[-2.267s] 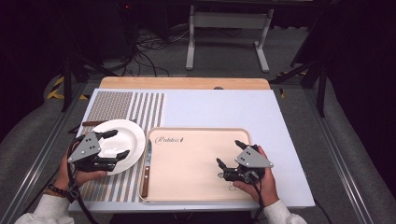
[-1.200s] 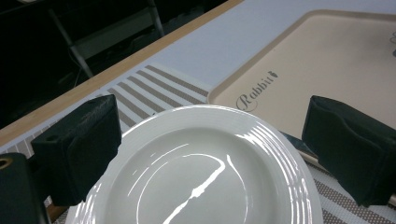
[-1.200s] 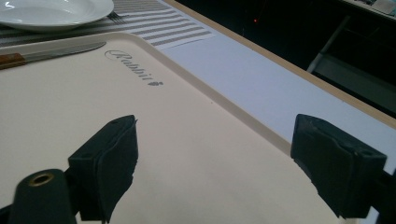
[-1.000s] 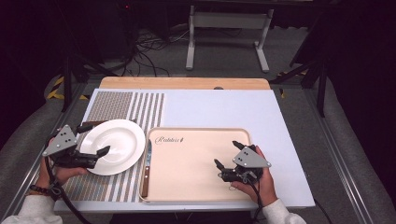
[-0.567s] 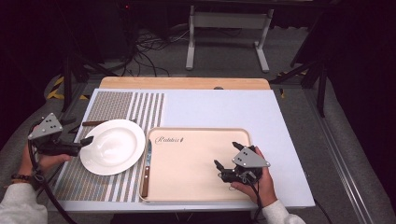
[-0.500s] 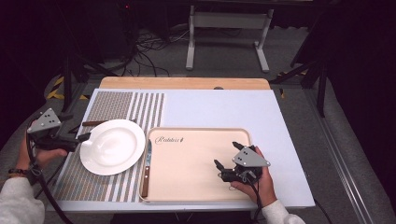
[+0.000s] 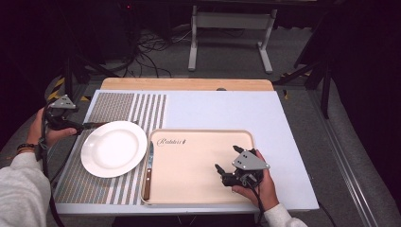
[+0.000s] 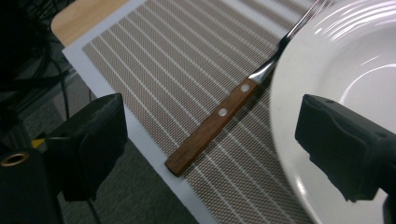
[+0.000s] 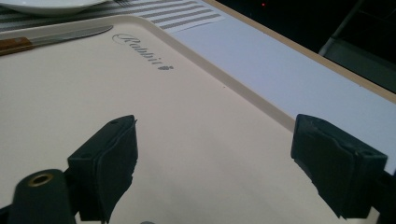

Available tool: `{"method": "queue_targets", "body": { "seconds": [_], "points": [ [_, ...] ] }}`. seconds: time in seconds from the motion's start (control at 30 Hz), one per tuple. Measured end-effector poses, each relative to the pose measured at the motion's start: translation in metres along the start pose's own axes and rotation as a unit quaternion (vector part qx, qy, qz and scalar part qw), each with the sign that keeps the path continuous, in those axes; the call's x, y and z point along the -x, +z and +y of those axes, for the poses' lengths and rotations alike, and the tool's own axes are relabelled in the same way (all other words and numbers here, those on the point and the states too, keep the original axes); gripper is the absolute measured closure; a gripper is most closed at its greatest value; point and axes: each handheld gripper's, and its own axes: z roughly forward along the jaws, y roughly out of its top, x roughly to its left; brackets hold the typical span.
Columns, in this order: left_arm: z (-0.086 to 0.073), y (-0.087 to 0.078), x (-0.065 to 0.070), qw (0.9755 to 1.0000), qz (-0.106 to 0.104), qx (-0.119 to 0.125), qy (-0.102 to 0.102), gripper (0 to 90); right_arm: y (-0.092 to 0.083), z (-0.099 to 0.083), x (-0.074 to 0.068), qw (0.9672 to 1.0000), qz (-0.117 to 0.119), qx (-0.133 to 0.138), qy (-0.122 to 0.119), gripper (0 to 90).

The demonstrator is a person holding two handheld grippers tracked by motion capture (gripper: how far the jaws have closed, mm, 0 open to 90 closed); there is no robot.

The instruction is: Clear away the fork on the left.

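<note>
Left gripper (image 7: 78, 126) sits out at the left edge of the table (image 7: 227, 106), pointing in toward the fork (image 8: 219, 113). Its jaws are spread wide with nothing between them, though they've just been closing a touch. In the left gripper view the fork's wooden handle lies right in the gap ahead of the jaws, flat on the striped placemat (image 8: 177, 60), with the butt end near the mat's edge. The metal end runs up along the rim of the white plate (image 8: 355, 70) and partly tucks under it, so I can't tell how the tines lie.

Right gripper (image 7: 228, 174) rests over the beige tray (image 7: 189, 189), toward its right side, jaws wide apart and holding nothing. The right gripper view just has bare tray between them.

The plate sits on the placemat, just left of the tray. A knife (image 7: 148, 171) with a wooden handle lies along the tray's left edge, blade pointing away from the person. The two grippers are well apart.
</note>
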Motion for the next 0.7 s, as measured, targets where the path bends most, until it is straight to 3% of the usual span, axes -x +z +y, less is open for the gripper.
{"method": "queue_targets", "body": {
  "seconds": [0.2,0.3,0.4,0.7],
  "points": [
    [-0.002,0.027,-0.013,0.9986,0.004,-0.051,-0.008,12.7,0.001,0.002,-0.007,0.9998,-0.003,-0.008,-0.02,15.7],
    [-0.002,0.032,-0.015,0.9986,0.001,-0.052,-0.01,13.9,0.001,0.001,-0.008,0.9997,-0.003,-0.011,-0.019,15.6],
    [-0.002,0.044,-0.014,0.9967,-0.01,-0.08,0.003,14.6,0.001,0.0,-0.007,0.9998,-0.005,-0.014,-0.016,15.6],
    [-0.002,0.056,-0.012,0.9948,-0.018,-0.099,0.012,20.2,0.001,-0.002,-0.006,0.9998,-0.001,-0.018,-0.013,15.6]
  ]
}}
